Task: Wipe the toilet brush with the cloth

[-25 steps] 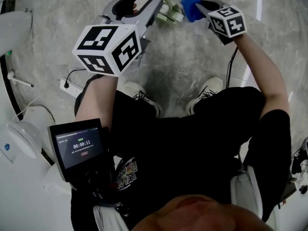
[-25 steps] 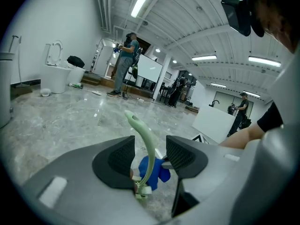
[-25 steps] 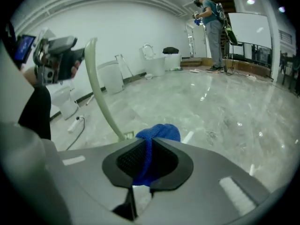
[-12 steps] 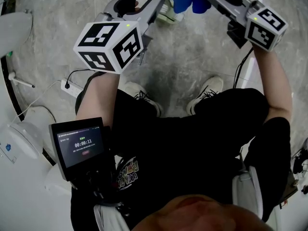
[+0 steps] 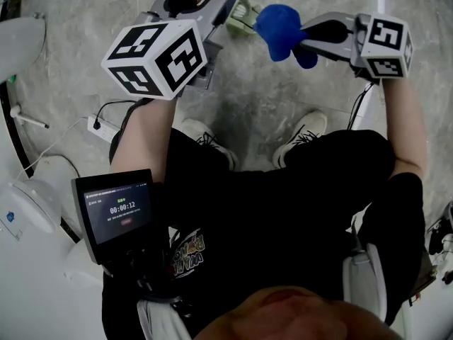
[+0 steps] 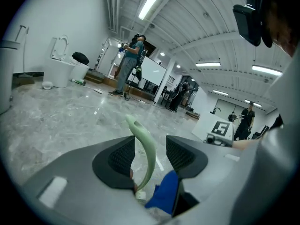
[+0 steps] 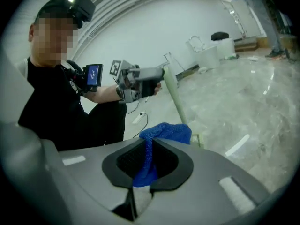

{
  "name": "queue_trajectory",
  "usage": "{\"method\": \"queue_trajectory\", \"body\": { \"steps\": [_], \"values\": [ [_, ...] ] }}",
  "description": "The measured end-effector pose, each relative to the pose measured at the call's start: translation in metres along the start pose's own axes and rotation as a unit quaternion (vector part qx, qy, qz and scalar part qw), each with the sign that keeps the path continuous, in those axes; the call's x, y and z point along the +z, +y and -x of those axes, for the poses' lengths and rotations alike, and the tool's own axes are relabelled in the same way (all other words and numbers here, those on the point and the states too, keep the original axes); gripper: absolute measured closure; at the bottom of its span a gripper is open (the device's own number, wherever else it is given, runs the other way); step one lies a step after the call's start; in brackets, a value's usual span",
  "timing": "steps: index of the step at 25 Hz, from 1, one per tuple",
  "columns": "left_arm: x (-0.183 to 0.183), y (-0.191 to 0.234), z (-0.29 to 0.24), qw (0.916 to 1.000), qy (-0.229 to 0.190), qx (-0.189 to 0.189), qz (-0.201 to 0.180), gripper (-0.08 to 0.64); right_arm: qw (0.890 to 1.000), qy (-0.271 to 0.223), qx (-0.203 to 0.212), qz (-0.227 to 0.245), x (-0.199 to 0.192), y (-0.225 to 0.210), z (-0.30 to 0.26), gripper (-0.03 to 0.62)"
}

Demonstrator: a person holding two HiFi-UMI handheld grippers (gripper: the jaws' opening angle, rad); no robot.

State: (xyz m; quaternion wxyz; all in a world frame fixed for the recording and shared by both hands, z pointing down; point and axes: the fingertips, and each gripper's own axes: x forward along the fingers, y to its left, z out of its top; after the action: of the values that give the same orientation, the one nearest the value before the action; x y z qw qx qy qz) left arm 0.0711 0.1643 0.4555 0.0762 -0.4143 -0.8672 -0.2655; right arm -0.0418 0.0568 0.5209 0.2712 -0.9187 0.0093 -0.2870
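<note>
My left gripper [image 5: 221, 0] is shut on a pale green toilet brush [image 5: 241, 11] and holds it out over the floor. In the left gripper view the curved handle [image 6: 146, 153] runs between the pads of that gripper [image 6: 150, 154], its holed tip pointing away. The right gripper [image 5: 306, 37] is shut on a blue cloth [image 5: 279, 30]. The cloth hangs right beside the brush head; I cannot tell whether they touch. In the right gripper view a fold of the cloth [image 7: 164, 134] is pinched between the pads of my right gripper [image 7: 150, 157]. The brush shaft [image 7: 174, 100] slants down behind it.
White toilets [image 5: 20, 40] stand at the left. A power strip [image 5: 103, 127] with a cable lies on the marble floor. My shoes [image 5: 306, 129] are below the grippers. A small screen [image 5: 117, 214] hangs at my chest. People [image 6: 127, 64] stand far off in the hall.
The right gripper has risen and turned with the cloth, and its cube has swung out to the right. The cloth is now at the brush head's right side. The left gripper has hardly moved.
</note>
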Motion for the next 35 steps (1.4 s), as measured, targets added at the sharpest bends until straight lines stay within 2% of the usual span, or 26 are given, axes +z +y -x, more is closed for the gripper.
{"method": "queue_trajectory", "body": {
  "steps": [2, 4, 7, 9, 12, 14, 17, 21, 30, 35],
  "values": [
    [0.001, 0.000, 0.000, 1.0000, 0.000, -0.001, 0.006, 0.350, 1.000, 0.016, 0.014, -0.022, -0.018, -0.003, -0.020, 0.557],
    [0.002, 0.000, -0.001, 1.0000, 0.000, 0.000, 0.007, 0.350, 0.999, 0.012, 0.002, -0.039, -0.031, -0.013, -0.047, 0.557],
    [0.004, 0.000, -0.002, 1.0000, -0.001, -0.001, 0.007, 0.350, 0.995, 0.017, -0.051, -0.084, -0.055, -0.037, -0.099, 0.557],
    [0.004, -0.001, -0.002, 1.0000, 0.000, -0.002, 0.005, 0.350, 0.989, 0.054, -0.095, -0.104, -0.081, -0.049, -0.136, 0.557],
    [0.004, -0.001, 0.000, 1.0000, 0.002, -0.003, -0.001, 0.350, 0.982, 0.109, -0.123, -0.097, -0.113, -0.048, -0.173, 0.557],
    [0.001, -0.001, 0.002, 0.9999, 0.004, -0.001, -0.013, 0.350, 0.979, 0.116, -0.136, -0.092, -0.121, -0.054, -0.180, 0.557],
    [-0.005, 0.000, 0.006, 0.9994, 0.011, 0.005, -0.031, 0.350, 0.972, 0.086, -0.188, -0.114, -0.117, -0.089, -0.172, 0.557],
    [-0.003, 0.002, 0.009, 0.9994, 0.006, 0.008, -0.033, 0.350, 0.958, 0.043, -0.246, -0.140, -0.100, -0.130, -0.152, 0.557],
    [-0.004, 0.006, 0.011, 0.9996, 0.007, 0.010, -0.023, 0.350, 0.940, -0.015, -0.309, -0.144, -0.075, -0.164, -0.121, 0.557],
    [-0.008, 0.004, 0.009, 0.9994, 0.015, 0.009, -0.031, 0.350, 0.927, -0.043, -0.340, -0.155, -0.059, -0.183, -0.094, 0.557]
  ]
}}
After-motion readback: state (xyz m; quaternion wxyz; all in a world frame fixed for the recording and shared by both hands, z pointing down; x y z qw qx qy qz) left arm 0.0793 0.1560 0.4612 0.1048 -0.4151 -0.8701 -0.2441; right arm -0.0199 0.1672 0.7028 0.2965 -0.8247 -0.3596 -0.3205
